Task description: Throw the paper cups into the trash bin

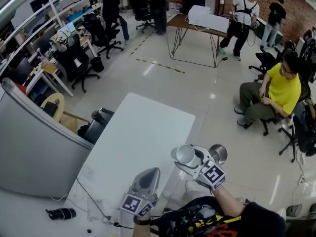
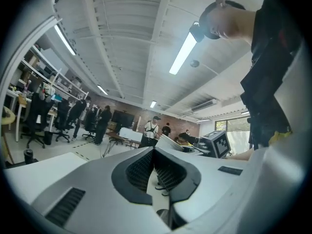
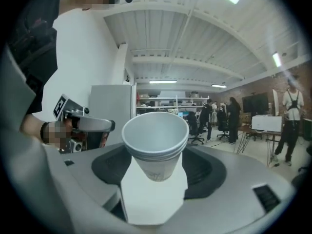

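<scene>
Holding a stack of paper cups (image 3: 155, 143) between the jaws of my right gripper (image 1: 200, 157); left gripper (image 2: 153, 154) jaws pressed together, empty

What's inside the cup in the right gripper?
Nothing shows inside the top paper cup, just its bare white wall. Stacked rims show more cups nested beneath it. Their insides are covered.
</scene>
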Motion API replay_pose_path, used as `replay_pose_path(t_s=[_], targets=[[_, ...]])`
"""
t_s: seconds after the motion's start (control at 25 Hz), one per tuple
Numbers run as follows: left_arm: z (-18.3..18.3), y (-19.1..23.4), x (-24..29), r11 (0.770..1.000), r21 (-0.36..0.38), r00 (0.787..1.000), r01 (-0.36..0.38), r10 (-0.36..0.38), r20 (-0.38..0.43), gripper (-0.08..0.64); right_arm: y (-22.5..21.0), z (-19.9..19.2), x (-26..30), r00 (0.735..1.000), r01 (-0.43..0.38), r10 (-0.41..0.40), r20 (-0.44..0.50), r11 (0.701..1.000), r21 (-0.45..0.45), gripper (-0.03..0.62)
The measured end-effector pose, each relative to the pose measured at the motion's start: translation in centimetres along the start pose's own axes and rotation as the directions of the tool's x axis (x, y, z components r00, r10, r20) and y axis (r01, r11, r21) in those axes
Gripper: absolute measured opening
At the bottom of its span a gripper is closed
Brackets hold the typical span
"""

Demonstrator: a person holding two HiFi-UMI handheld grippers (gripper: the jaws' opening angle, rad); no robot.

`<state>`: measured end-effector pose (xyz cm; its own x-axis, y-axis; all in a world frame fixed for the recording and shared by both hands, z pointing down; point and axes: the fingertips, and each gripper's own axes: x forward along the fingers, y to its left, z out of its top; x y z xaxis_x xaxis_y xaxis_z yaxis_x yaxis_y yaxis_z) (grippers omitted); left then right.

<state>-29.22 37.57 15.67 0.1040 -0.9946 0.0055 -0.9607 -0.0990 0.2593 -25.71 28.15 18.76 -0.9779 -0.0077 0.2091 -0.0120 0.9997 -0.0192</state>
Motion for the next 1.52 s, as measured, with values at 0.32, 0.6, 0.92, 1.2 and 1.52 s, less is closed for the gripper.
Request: replay_pose_path(t_s=[0.32, 0.6, 0.92, 1.2, 1.52], targets=[[-1.4, -7.5, 6.7, 0.988, 0.028, 0.988, 0.152, -0.151, -0.033, 0.001, -6.3, 0.7, -9.6, 0.98, 0.17, -0.175, 0.096, 0.984, 0.052, 0.334], [-2.2, -14.1, 11.7, 0.988, 0.034, 0.988, 0.15, -0.148, -0.039, 0.001, -10.0, 1.0, -17.6, 0.973, 0.172, -0.174, 0.15, 0.985, 0.028, 0.334], [-4.5, -26.7, 19.9, 0.943, 0.029, 0.943, 0.331, -0.329, -0.041, 0.001, -15.6, -0.7, -32.2, 0.934, 0.313, -0.316, 0.169, 0.949, 0.043, 0.334], [-5.8, -28.9, 23.9, 0.91, 0.051, 0.908, 0.412, -0.406, -0.102, 0.001, -18.3, -1.1, -37.4, 0.876, 0.437, -0.447, 0.179, 0.894, 0.097, 0.333], [-5.5, -28.7, 30.0, 0.868, 0.074, 0.869, 0.492, -0.484, -0.099, 0.001, -22.1, -1.4, -37.6, 0.84, 0.506, -0.516, 0.169, 0.857, 0.1, 0.333]])
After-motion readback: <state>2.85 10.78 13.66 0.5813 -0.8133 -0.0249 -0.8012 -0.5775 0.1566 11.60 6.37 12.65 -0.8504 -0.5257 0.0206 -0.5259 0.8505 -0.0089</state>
